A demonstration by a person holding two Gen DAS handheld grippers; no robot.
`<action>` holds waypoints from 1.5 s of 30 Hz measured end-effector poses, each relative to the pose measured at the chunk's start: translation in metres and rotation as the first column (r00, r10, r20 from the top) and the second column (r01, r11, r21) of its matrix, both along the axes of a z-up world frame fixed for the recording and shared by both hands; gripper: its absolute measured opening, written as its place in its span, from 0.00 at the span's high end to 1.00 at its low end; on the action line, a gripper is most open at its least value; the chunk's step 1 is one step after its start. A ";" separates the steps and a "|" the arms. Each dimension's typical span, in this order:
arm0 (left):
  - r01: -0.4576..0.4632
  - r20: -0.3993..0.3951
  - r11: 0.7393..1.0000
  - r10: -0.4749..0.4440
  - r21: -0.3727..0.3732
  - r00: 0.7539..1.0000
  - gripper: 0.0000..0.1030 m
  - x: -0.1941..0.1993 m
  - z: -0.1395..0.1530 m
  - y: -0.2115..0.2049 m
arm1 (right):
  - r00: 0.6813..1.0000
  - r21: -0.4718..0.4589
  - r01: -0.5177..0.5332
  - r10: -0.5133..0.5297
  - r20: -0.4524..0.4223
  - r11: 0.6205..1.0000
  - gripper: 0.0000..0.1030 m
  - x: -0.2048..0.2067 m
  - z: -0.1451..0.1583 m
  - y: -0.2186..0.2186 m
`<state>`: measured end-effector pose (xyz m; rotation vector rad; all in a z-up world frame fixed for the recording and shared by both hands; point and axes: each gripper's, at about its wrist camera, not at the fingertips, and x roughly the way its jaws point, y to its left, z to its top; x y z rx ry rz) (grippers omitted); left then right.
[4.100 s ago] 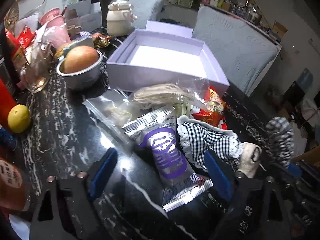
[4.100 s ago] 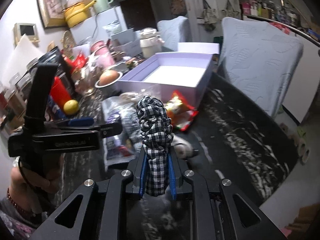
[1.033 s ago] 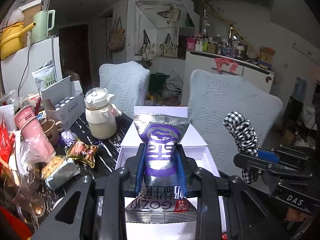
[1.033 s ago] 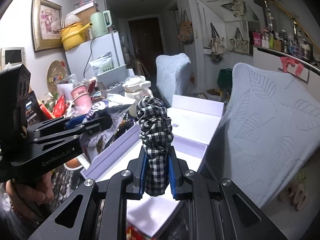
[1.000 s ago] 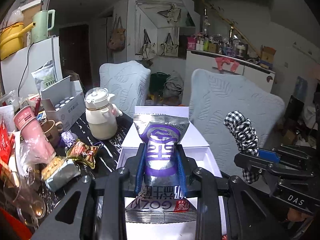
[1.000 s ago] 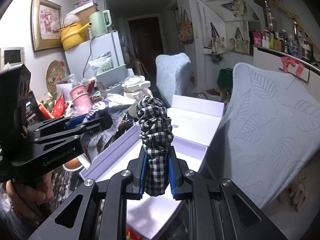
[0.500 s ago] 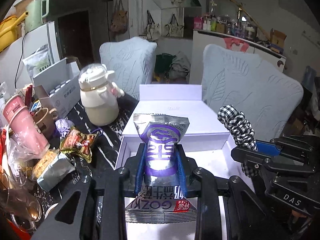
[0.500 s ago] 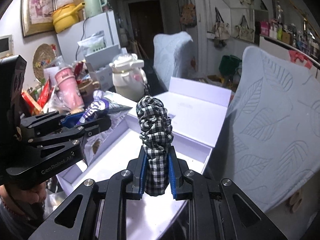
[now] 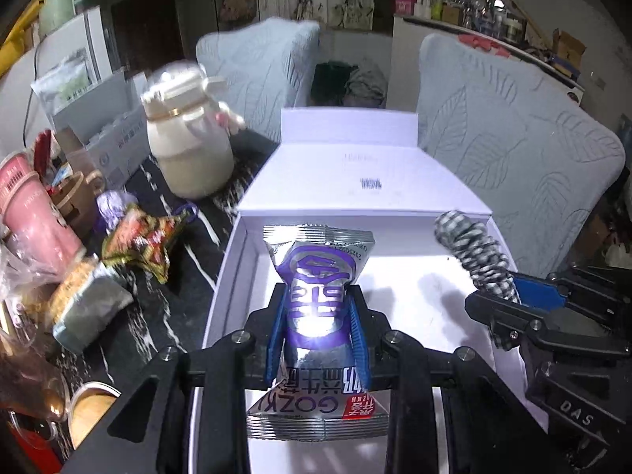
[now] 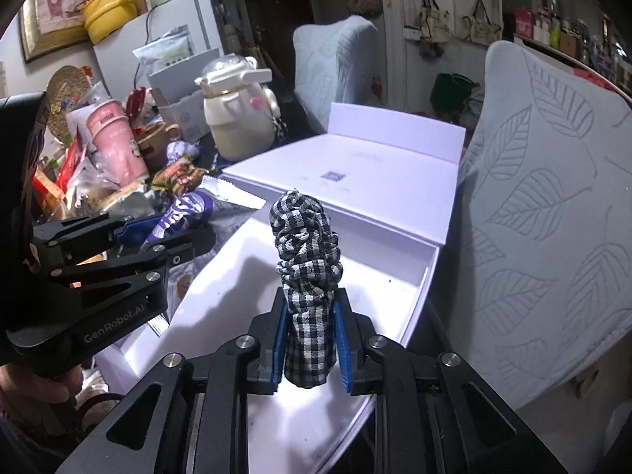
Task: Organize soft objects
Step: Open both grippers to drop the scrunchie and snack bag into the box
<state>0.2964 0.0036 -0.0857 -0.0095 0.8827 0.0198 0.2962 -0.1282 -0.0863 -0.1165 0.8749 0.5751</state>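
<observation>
Both of your grippers have tipped down and moved in over the open pale lilac cardboard box [image 9: 237, 268], which a second ago sat lower and farther ahead in both views. Judged from that, you are at the point of setting both soft things inside, and neither has been let go yet.

The black marbled bench [image 9: 166, 300] carries the box. Its hinged lid [image 10: 355, 173] lies folded flat behind it, toward the grey leaf-patterned chair backs [image 10: 553, 217]. The inside of the box shows only a bare white floor with shadows of your tools and a few dark specks. Nothing rests in it.

To the left of the box, on the bench, stand a cream ceramic jar with a lid [image 9: 185, 150], a pink paper cup [image 10: 114, 142] and a heap of crinkled snack wrappers [image 9: 138, 241]. These are well apart from your grippers.

Your left gripper [image 9: 319, 320] has its jaws closed narrow on the silver and purple foil snack packet [image 9: 320, 276], pinched at the waist. The packet hangs over the left half of the box floor; whether it touches the floor cannot be told.

Your right gripper [image 10: 310, 339] has its jaws closed narrow on the black and white checked fabric scrunchie roll [image 10: 304, 245], which stands upright between the blue pads [image 10: 278, 343] over the right half of the box, near the right wall.
</observation>
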 end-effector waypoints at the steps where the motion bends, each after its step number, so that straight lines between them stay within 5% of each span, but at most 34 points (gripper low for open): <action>1: -0.003 -0.012 1.000 0.003 -0.003 1.000 0.72 0.001 -0.002 0.000 | 1.000 -0.006 0.003 -0.003 -0.002 1.000 0.71 0.000 -0.001 0.000; 4: -0.015 -0.017 0.999 0.016 0.029 1.000 0.71 0.001 -0.004 -0.001 | 1.000 -0.007 0.000 0.000 -0.005 1.000 0.56 -0.001 -0.001 0.000; 7: -0.032 -0.018 0.998 0.033 0.057 0.999 0.69 0.001 -0.001 -0.002 | 1.000 -0.011 0.002 -0.002 -0.007 1.000 0.56 -0.003 0.000 -0.001; 12: -0.047 0.014 0.995 0.046 0.092 0.999 0.37 -0.009 0.015 -0.003 | 1.000 -0.027 0.020 -0.020 0.012 0.999 0.56 -0.010 0.007 -0.004; 14: -0.040 0.030 0.995 0.037 0.096 0.999 0.36 -0.014 0.022 -0.004 | 0.999 -0.031 0.024 -0.024 0.023 0.999 0.48 -0.013 0.012 -0.005; 28: -0.048 0.157 0.995 0.033 0.093 0.987 0.36 -0.059 0.086 -0.007 | 0.985 0.006 0.059 -0.060 0.164 0.998 0.48 -0.052 0.075 -0.015; 42: -0.060 0.309 0.993 0.027 0.099 0.951 0.36 -0.127 0.157 -0.009 | 0.946 0.052 0.053 -0.067 0.318 0.997 0.44 -0.109 0.145 -0.023; 45: -0.068 0.342 0.993 0.030 0.101 0.939 0.28 -0.147 0.169 -0.011 | 0.934 0.062 0.052 -0.070 0.350 0.997 0.36 -0.124 0.155 -0.025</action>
